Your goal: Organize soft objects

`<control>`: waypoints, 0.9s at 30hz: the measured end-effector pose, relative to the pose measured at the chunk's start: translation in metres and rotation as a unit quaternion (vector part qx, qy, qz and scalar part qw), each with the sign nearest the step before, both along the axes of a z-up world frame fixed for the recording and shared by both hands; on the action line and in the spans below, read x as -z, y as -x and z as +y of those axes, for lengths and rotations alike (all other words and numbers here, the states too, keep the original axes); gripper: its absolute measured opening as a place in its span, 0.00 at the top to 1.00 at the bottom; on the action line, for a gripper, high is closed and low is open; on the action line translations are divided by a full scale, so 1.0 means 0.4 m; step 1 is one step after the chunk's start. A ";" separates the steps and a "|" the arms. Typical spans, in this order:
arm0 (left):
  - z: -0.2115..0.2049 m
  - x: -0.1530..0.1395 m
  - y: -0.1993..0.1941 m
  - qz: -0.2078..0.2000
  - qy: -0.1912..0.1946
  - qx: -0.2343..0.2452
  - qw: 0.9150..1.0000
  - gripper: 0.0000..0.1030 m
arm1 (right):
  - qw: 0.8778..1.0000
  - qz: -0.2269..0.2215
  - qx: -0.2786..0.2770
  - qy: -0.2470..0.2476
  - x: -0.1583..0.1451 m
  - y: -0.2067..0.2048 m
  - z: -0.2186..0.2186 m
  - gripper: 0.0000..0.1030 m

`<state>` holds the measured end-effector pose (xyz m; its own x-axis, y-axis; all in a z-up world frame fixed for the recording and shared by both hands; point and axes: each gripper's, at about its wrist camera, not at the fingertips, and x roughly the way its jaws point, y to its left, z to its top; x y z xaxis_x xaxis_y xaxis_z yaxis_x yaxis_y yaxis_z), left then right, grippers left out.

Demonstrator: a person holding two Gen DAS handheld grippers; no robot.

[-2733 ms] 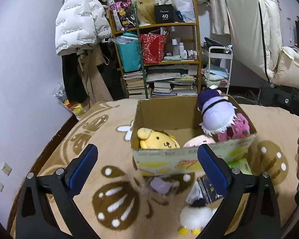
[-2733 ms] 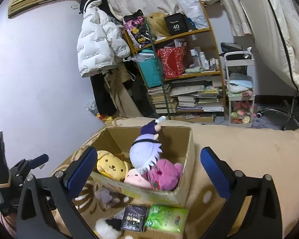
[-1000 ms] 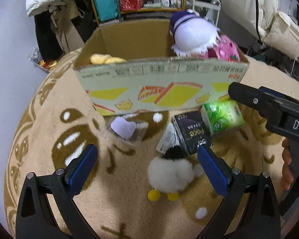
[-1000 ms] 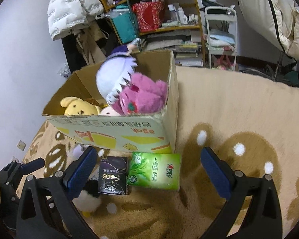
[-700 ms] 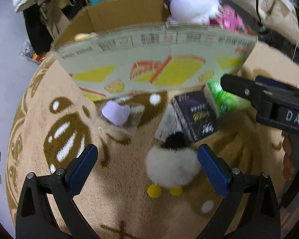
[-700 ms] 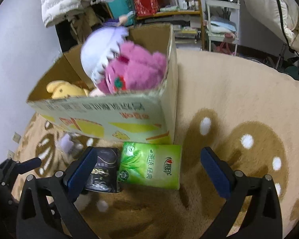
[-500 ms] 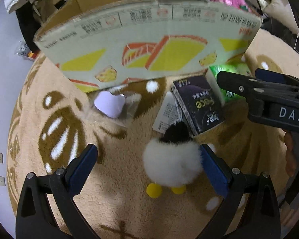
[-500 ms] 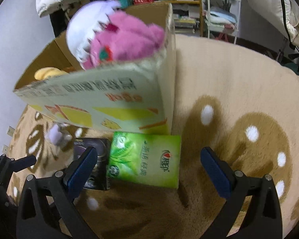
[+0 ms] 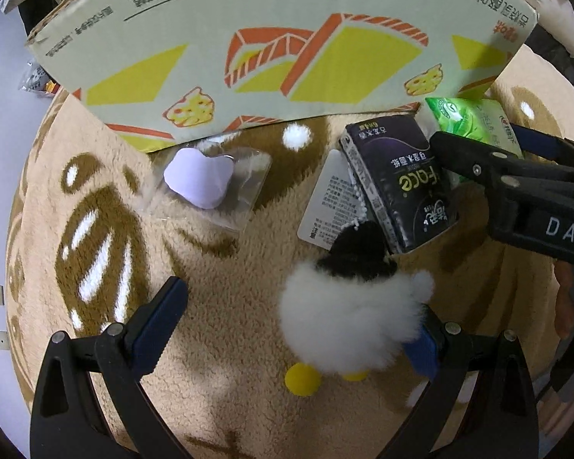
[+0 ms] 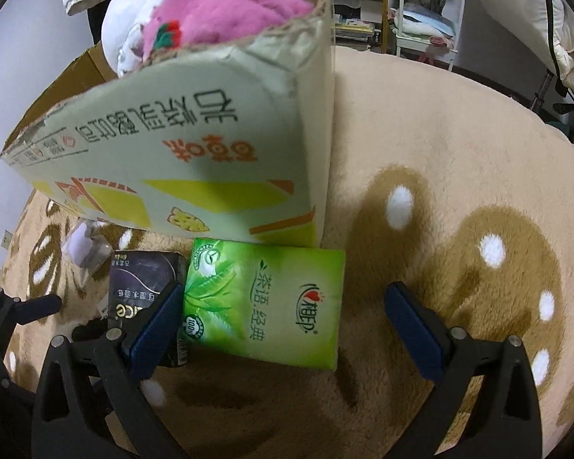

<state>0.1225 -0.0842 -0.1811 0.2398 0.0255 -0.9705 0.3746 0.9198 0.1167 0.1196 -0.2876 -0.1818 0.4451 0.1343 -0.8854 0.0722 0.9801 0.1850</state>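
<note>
A white fluffy plush (image 9: 348, 317) with a black hat and yellow feet lies on the rug, against the right finger of my open left gripper (image 9: 294, 329). A lilac item in a clear bag (image 9: 201, 181) lies further left. A black tissue pack (image 9: 398, 183) and a green tissue pack (image 10: 264, 302) lie in front of the cardboard box (image 9: 271, 49). My open right gripper (image 10: 287, 321) straddles the green pack, low over it. A pink plush (image 10: 225, 11) and a white plush (image 10: 134, 19) stick out of the box.
The beige and brown patterned rug (image 10: 459, 176) covers the floor. A white cart (image 10: 428, 11) and shelves with books stand behind the box. The right gripper's body (image 9: 516, 199) shows at the right of the left wrist view.
Both grippers have dropped and moved forward toward the floor. The white plush now sits against my left gripper's right finger, and the green pack sits between my right gripper's fingers.
</note>
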 end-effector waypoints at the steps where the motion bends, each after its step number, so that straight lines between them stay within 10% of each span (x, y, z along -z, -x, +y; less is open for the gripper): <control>1: -0.008 0.004 0.002 0.000 -0.001 0.000 1.000 0.04 | 1.000 0.000 0.000 0.001 0.000 0.001 -0.001 0.00; 10: -0.037 -0.005 0.037 0.001 0.009 0.013 1.000 0.22 | 0.999 0.005 -0.015 0.033 0.006 0.016 0.042 0.01; 20: -0.074 -0.026 0.084 -0.013 0.002 0.045 0.999 0.72 | 0.999 0.009 -0.015 0.028 -0.006 0.034 0.047 0.21; 27: -0.029 -0.068 0.080 -0.033 0.027 0.009 0.999 0.77 | 1.000 0.007 -0.014 0.020 -0.023 0.038 0.016 0.22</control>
<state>0.0906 -0.0960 -0.1538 0.3029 -0.0320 -0.9525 0.3847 0.9185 0.0914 0.1045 -0.2811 -0.1726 0.4289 0.1119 -0.8964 0.0463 0.9883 0.1456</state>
